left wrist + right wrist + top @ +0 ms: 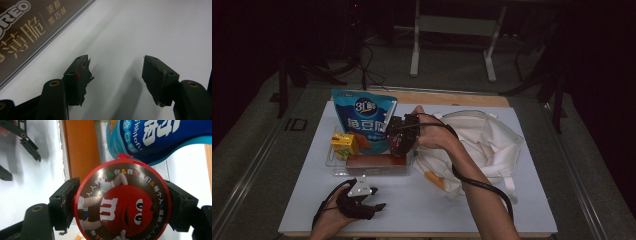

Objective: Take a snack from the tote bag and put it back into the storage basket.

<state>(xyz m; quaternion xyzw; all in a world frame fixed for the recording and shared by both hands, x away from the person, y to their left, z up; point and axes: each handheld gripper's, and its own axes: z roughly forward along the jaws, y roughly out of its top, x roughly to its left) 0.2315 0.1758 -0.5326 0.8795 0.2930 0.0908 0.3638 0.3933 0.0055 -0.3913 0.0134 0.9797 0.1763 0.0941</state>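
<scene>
Red-rimmed and round, the M&M's tub (pixel 122 202) sits clamped between the jaws of the right gripper (pixel 401 134), its printed lid facing that gripper's camera and the black pads pressing its rim on both sides. In the high view this gripper hangs above the right end of the clear plastic tray (pixel 335 169), just in front of the blue snack pouch (pixel 362 116).

Progress, as judged from the layout: the work appears to be the loading of snacks from the cloth bag (pixel 482 140) into the tray. Three items already occupy the tray: the glossy pouch standing upright at the back, a yellow carton (pixel 344 145) at the left, and a flat brown Oreo box (pixel 374 161) lying along the front. The tub is not yet set down, so placement and release remain. Whether the bag holds more goods cannot be told; it lies slumped and creased on the right of the white table (pixel 422 205).

The left gripper (pixel 377 206) rests low on the table near the front edge, jaws parted with nothing between them; its pads look worn and ragged at the edges.

Materials: soft cream fabric with loose straps, rigid transparent tray walls, crinkled foil-like pouch, printed cardboard, and a smooth matte tabletop.
</scene>
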